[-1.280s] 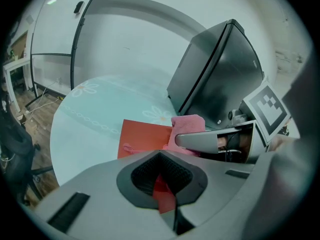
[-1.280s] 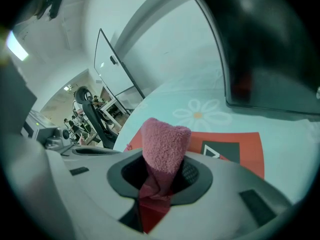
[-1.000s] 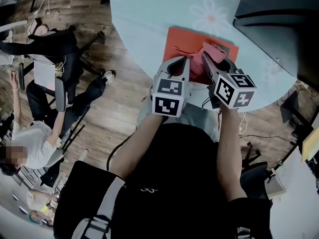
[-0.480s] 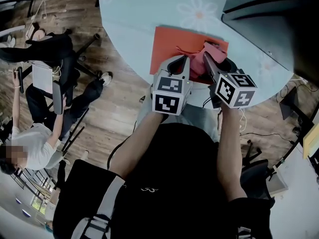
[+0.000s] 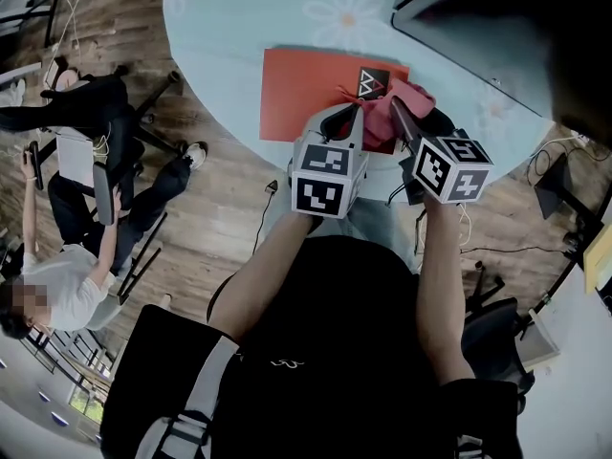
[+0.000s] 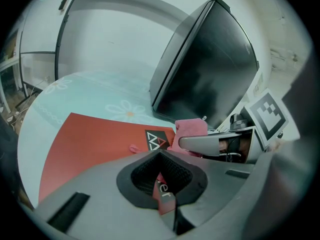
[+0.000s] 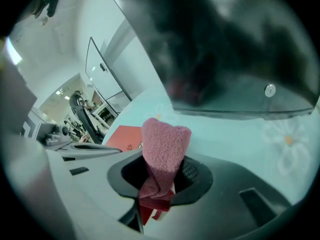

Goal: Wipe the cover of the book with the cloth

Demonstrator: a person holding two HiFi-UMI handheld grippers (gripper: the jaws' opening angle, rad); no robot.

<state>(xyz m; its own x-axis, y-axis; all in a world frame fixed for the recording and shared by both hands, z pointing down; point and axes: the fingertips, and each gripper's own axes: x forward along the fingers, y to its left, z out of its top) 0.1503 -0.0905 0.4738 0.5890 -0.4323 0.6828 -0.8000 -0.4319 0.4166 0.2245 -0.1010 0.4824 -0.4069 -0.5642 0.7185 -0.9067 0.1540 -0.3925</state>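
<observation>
The round pale-blue table [image 5: 239, 27] with its daisy print stands on a wooden floor, and you stand at its near edge. Closest to you, your left gripper [image 5: 346, 122] has its jaws drawn in tight on the near edge of the red book [image 5: 306, 89]. In the left gripper view a strip of red cover [image 6: 162, 194] shows pinched between them. Just beside it, your right gripper [image 5: 400, 115] is clamped on the pink cloth [image 5: 402, 98]. In the right gripper view the cloth [image 7: 165, 144] stands up in a folded tuft from between the closed jaws. The book lies flat on the table, running away to your left. The cloth is over its right end, next to the triangle logo [image 5: 373, 82]. Whether the cloth presses on the cover, you cannot tell. Beyond the book, a large dark screen-like object [image 5: 478, 36] fills the table's far right. On the floor to your left, a person [image 5: 57, 256] sits on an office chair.
</observation>
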